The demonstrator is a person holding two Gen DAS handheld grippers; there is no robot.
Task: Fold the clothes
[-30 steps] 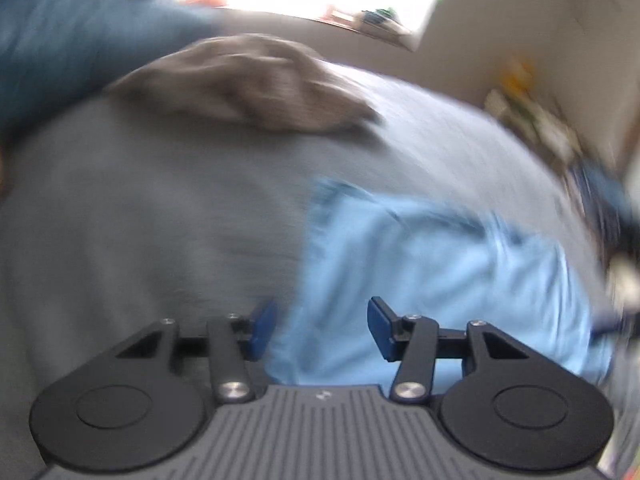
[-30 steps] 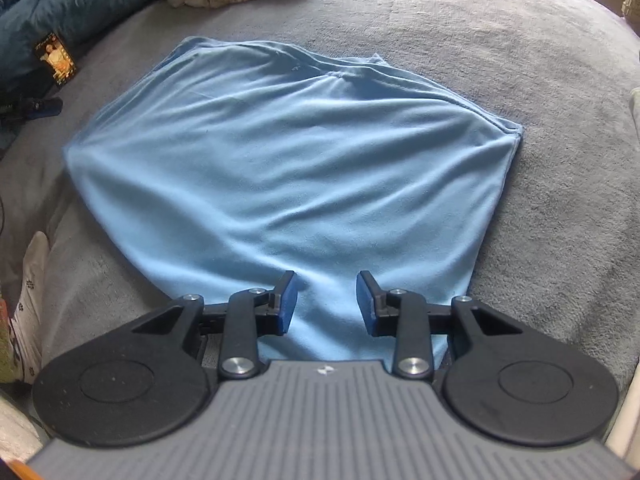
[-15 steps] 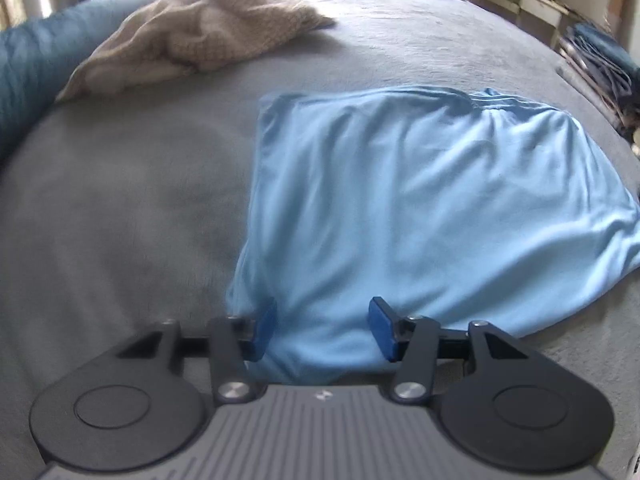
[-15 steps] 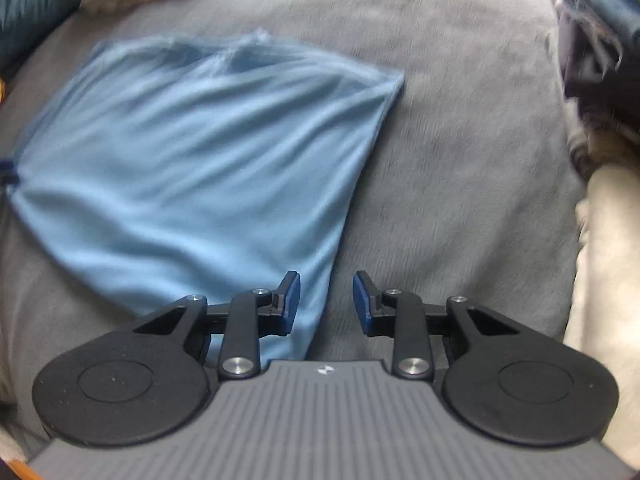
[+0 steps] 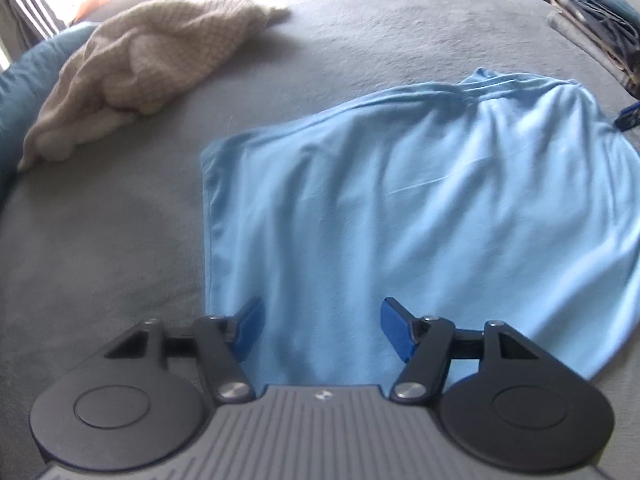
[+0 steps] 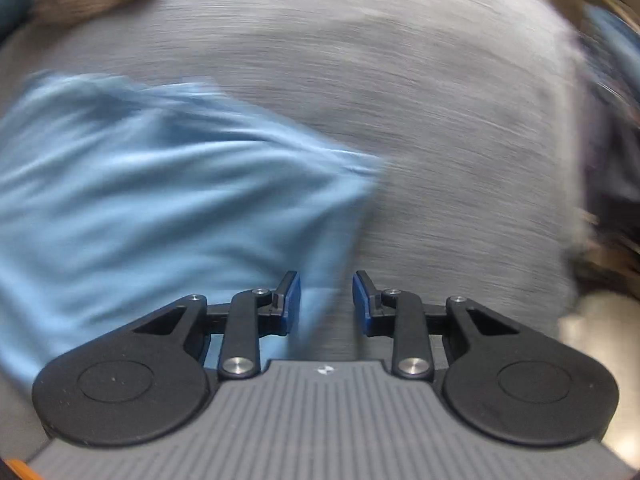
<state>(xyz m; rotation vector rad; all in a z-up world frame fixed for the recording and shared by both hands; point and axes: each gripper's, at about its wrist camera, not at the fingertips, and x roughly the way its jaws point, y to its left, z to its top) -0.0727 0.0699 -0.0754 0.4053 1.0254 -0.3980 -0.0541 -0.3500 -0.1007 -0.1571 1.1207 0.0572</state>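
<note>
Left tool (image 5: 322, 330): jaws apart and opening, nothing clamped, over near edge of shirt (image 5: 420, 208); left pad (image 5: 250, 330) near shirt's left edge

Right tool (image 6: 326, 300): jaws apart with narrow gap, nothing clamped, over shirt's (image 6: 160, 184) right edge; view blurred

Shirt: light blue, flat on grey bed (image 5: 100, 240), some creases

Beige knit (image 5: 148, 68) crumpled, well beyond shirt's far-left corner, apart from it

Folded stack (image 5: 596, 12) beyond shirt's far-right corner

Dark blue bedding (image 5: 16, 92) left of knit
</note>
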